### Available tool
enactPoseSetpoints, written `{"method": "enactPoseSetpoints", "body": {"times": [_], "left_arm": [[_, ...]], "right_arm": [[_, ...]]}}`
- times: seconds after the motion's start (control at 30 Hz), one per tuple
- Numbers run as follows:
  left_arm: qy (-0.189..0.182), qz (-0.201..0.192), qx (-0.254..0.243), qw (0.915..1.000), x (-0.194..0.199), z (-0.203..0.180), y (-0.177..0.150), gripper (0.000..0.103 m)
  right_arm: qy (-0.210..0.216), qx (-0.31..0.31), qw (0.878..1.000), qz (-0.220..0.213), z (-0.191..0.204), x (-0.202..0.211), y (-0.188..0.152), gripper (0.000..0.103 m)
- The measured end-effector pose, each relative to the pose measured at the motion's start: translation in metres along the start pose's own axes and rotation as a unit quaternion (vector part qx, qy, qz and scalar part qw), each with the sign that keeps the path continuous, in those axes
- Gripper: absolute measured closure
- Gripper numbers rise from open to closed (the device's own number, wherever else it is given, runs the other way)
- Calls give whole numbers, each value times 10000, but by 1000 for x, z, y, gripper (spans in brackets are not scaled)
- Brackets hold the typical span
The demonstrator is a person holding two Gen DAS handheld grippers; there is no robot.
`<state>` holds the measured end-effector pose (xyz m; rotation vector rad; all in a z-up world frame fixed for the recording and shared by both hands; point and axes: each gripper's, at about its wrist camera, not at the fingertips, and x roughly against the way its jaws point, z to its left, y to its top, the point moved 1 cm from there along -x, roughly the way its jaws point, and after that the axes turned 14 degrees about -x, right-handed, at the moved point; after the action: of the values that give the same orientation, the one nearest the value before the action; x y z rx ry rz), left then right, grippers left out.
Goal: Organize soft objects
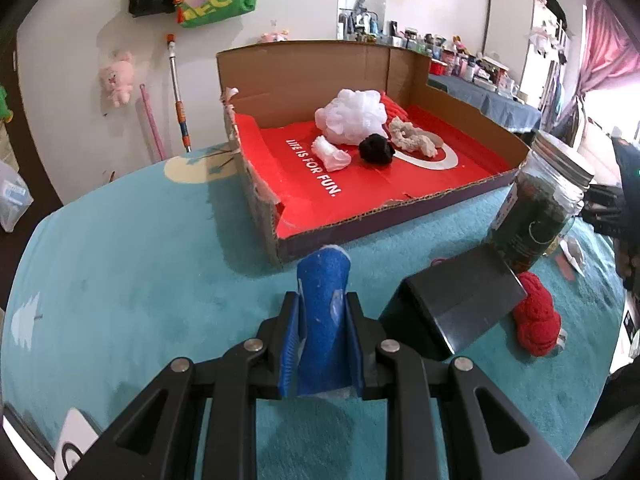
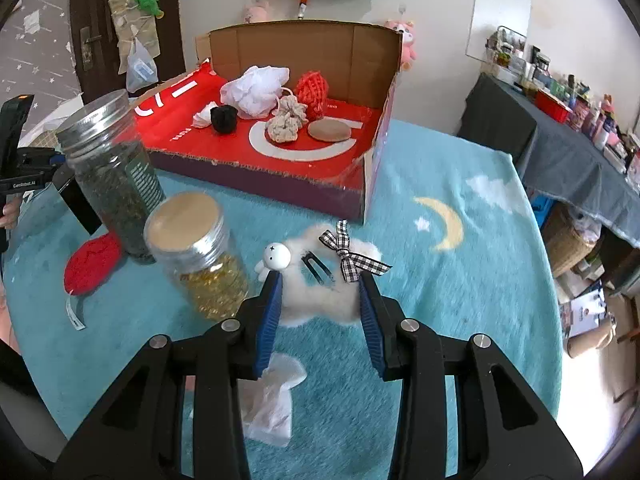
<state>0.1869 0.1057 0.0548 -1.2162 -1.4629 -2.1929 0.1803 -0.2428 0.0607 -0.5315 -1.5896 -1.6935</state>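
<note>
Left tongs (image 1: 323, 312) clamping blue sponge (image 1: 322, 300), box (image 1: 360, 216) lying straight ahead; right tongs (image 2: 320, 300) spread, straddling fluffy clip (image 2: 320, 280).

Lower end of the blue sponge-like roll (image 1: 323, 320) hidden behind the left gripper (image 1: 322, 344) frame. Red crocheted yarn piece (image 1: 536, 320) partly covered by the dark grey box (image 1: 452, 304) in the left wrist view, and by the tall glass jar of dark dried leaves (image 2: 112, 168) in the right. Crumpled white tissue (image 2: 272, 400) half concealed under the right gripper (image 2: 320, 312). Small print on that jar's label unreadable. Cluttered far table (image 2: 568, 148) too small to itemise.
</note>
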Motion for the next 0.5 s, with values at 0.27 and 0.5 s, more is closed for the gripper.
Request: {"method": "enactPoseSetpoints", "body": {"times": [0.27, 0.5], "left_arm": [[-144, -55, -143, 9998, -3, 3, 13, 80], [-276, -163, -235, 9992, 3, 3, 29, 80]], "right_arm": [[294, 136, 9994, -106, -2, 4, 20, 67], [489, 254, 9983, -183, 3, 7, 40, 67]]}}
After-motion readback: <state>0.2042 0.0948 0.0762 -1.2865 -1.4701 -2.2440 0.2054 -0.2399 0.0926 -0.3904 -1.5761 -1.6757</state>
